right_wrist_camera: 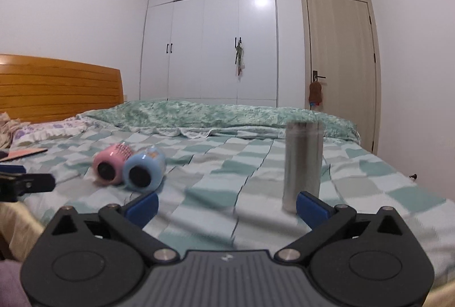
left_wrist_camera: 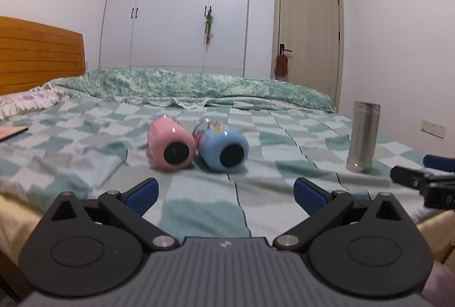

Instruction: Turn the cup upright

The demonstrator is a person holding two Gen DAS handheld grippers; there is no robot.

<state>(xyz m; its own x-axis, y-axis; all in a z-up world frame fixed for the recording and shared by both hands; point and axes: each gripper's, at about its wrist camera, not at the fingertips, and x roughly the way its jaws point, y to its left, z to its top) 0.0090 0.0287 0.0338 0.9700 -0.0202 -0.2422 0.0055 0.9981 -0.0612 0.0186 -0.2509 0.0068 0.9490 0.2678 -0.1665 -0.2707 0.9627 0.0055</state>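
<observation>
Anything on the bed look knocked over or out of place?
Yes. The pink cup and blue cup lie on their sides, touching, mid-bed. The steel cup to their right stands upright.

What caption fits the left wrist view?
Open left gripper faces pink cup and blue cup lying on bed; steel cup upright.
</observation>
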